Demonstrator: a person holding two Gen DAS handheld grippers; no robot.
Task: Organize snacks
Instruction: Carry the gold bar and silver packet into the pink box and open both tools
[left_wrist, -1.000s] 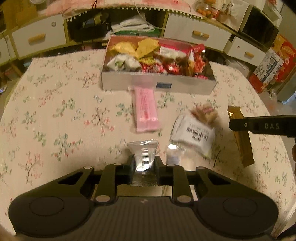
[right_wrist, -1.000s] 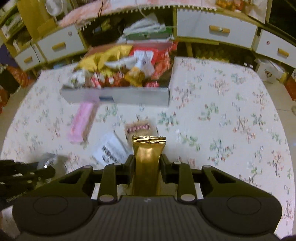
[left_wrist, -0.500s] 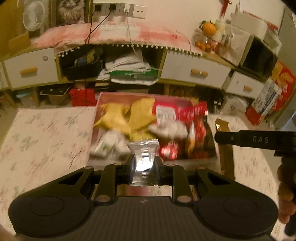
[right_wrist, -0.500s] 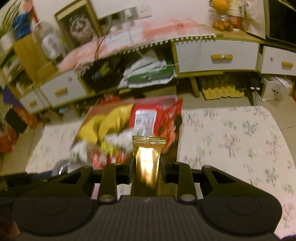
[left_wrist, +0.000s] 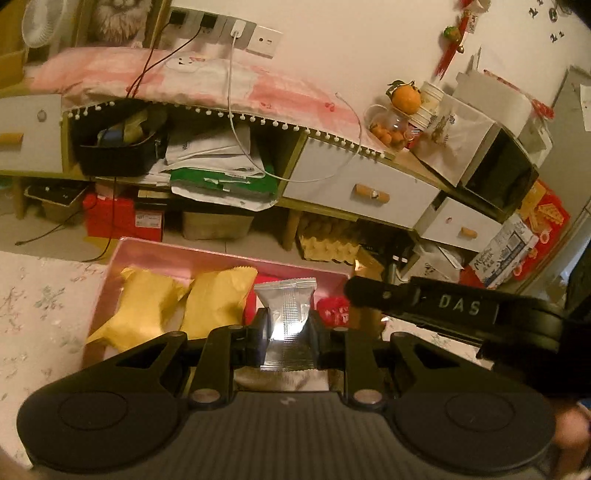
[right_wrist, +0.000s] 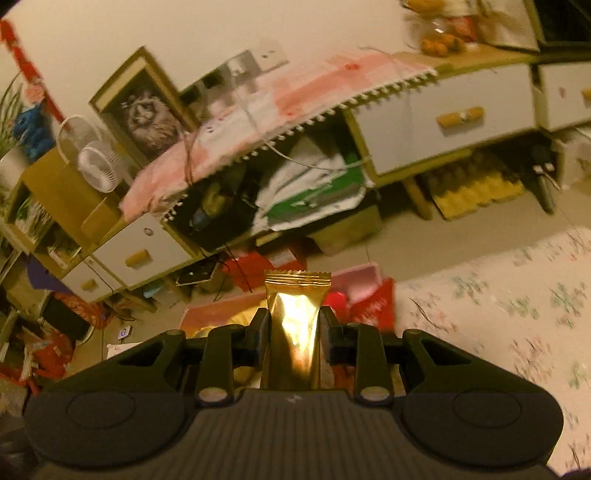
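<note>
My left gripper (left_wrist: 287, 325) is shut on a silver snack packet (left_wrist: 288, 314) and holds it over the pink snack box (left_wrist: 221, 254). Two yellow packets (left_wrist: 218, 299) lie in the box below and to the left of it. My right gripper (right_wrist: 294, 325) is shut on a gold snack bar (right_wrist: 295, 314) above the right end of the same box (right_wrist: 354, 280). In the left wrist view the right gripper's black finger (left_wrist: 424, 299) reaches in from the right, just beyond the silver packet. Red packets (left_wrist: 334, 308) show under it.
The floral tablecloth (right_wrist: 517, 295) covers the table on both sides of the box. Behind the table stand white drawer units (left_wrist: 354, 188), an open shelf with papers and a black bin (left_wrist: 118, 155), and floor clutter.
Both grippers have moved forward from over the table's middle to above the snack box and tilted up, each still holding its packet. The loose snacks on the table have dropped out of view.
</note>
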